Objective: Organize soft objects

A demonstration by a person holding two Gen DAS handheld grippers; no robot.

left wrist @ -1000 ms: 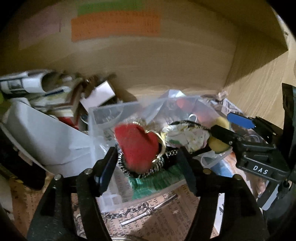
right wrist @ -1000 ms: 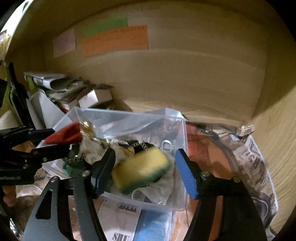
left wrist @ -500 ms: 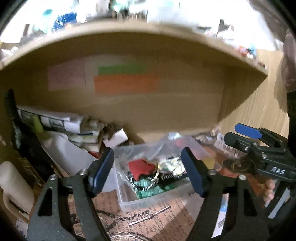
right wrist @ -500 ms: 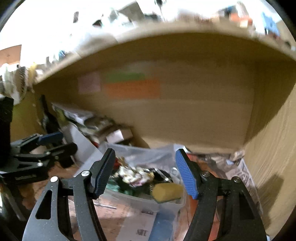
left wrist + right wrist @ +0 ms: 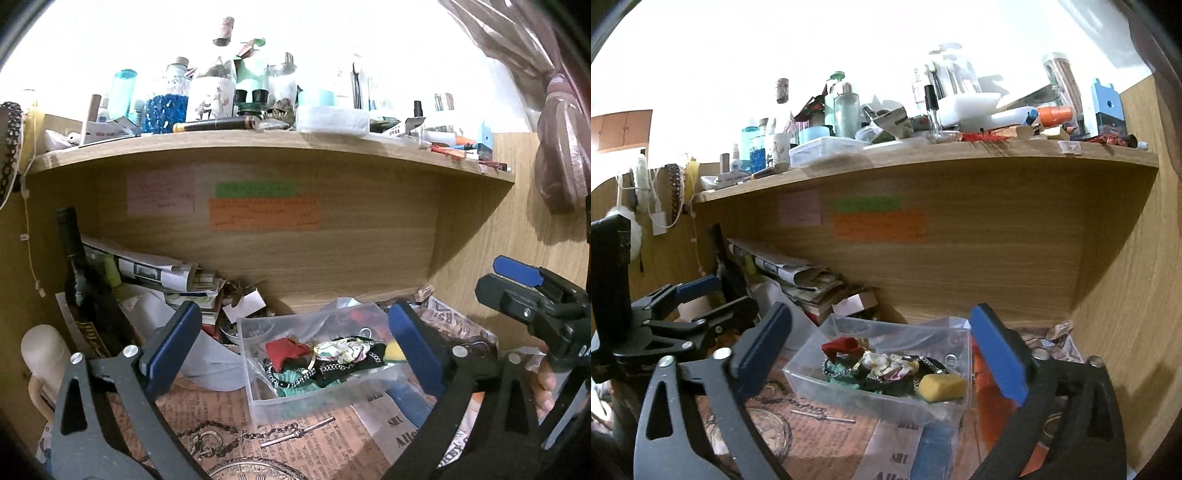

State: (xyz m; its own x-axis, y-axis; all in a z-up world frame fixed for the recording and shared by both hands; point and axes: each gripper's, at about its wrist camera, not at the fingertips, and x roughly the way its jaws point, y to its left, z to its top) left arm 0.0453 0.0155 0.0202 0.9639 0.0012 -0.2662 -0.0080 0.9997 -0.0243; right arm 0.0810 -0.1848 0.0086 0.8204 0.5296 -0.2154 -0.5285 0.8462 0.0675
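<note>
A clear plastic box (image 5: 295,400) (image 5: 820,380) stands on the printed paper under the wooden shelf. In it lie a red soft piece (image 5: 284,350) (image 5: 840,345), a floral fabric piece (image 5: 341,349) (image 5: 886,363), green fabric with chains (image 5: 295,380), and a yellow-green sponge (image 5: 942,386) (image 5: 392,350). My left gripper (image 5: 291,343) is open and empty, held back from the box. My right gripper (image 5: 881,350) is open and empty too, also back from the box. Each gripper shows in the other's view (image 5: 524,291) (image 5: 683,317).
A dark bottle (image 5: 77,273) and stacked papers (image 5: 155,273) stand at the back left. A chain with a bar (image 5: 273,437) lies in front of the box. The upper shelf (image 5: 258,147) is crowded with bottles and jars. Wooden walls close the back and right.
Both grippers pulled back and up from the box. The red piece and the sponge, between the fingers a second ago, now lie in the box.
</note>
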